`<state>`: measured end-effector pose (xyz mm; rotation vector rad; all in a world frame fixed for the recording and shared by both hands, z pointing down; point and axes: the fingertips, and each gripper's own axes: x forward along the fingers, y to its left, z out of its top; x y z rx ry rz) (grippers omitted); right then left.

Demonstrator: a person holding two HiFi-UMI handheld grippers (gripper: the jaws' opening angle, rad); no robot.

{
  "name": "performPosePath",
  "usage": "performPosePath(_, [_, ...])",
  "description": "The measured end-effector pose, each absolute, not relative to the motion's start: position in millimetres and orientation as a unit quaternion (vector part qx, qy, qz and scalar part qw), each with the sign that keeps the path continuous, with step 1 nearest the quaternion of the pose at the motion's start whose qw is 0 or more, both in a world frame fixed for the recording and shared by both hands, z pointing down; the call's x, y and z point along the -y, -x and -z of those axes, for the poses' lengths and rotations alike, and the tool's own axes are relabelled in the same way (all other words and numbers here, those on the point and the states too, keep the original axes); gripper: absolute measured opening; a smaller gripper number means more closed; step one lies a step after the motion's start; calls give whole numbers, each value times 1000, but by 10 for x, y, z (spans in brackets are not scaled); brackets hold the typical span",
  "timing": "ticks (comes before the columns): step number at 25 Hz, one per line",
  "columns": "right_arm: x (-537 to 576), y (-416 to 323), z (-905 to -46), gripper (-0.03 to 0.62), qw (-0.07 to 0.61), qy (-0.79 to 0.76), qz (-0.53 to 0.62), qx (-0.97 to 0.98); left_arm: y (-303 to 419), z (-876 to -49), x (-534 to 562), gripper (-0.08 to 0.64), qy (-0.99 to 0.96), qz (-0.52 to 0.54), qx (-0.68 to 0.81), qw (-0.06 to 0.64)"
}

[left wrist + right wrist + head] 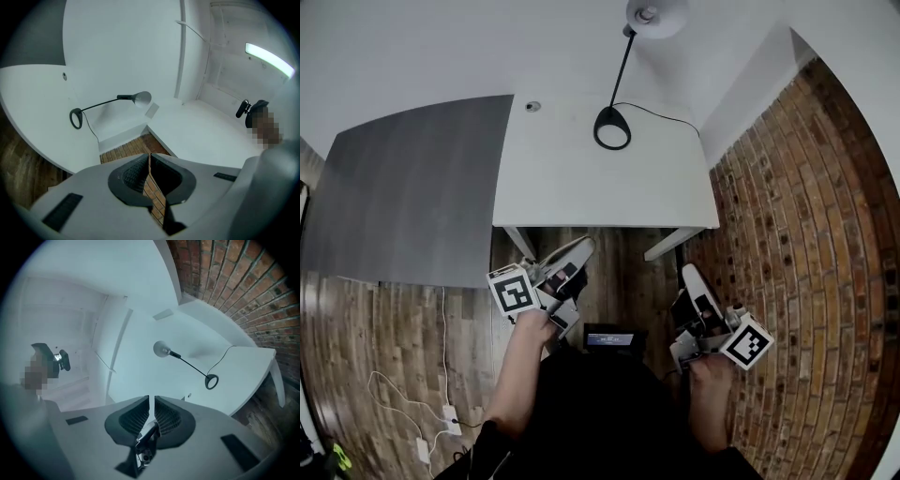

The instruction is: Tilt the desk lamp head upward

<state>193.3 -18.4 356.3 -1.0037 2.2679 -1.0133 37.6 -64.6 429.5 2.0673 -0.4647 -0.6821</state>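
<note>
The desk lamp stands at the back of the white desk [572, 183]. It has a black ring base [612, 128], a thin black stem and a pale head [656, 13] that faces down. In the left gripper view the lamp head [142, 98] is far off, and in the right gripper view the lamp head [161, 349] is just as distant. My left gripper [581, 247] [149, 157] hovers before the desk's front edge with its pads together and nothing held. My right gripper [687, 273] [150, 399] hangs lower right, its pads a thin slit apart and empty.
A dark grey tabletop [412, 187] adjoins the desk on the left. A brick wall [806, 244] closes the right side. The lamp's cord [670, 114] trails toward the back right corner. White cables and a socket strip [445, 412] lie on the wood floor at lower left.
</note>
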Motion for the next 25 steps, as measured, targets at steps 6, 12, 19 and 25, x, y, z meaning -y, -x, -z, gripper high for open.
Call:
performPosePath(6, [212, -2208, -3548, 31, 250, 352, 366, -825, -626, -4098, 561, 11, -849, 258, 184, 423])
performPosePath(12, [162, -2485, -3669, 28, 269, 348, 382, -813, -951, -4101, 493, 11, -856, 231, 175, 428])
performPosePath(19, [54, -2769, -3891, 20, 290, 344, 400, -799, -1260, -4187, 414, 11, -856, 207, 169, 442])
performPosePath(25, [39, -2813, -3953, 20, 286, 336, 409, -799, -1388, -4217, 365, 11, -859, 192, 175, 441])
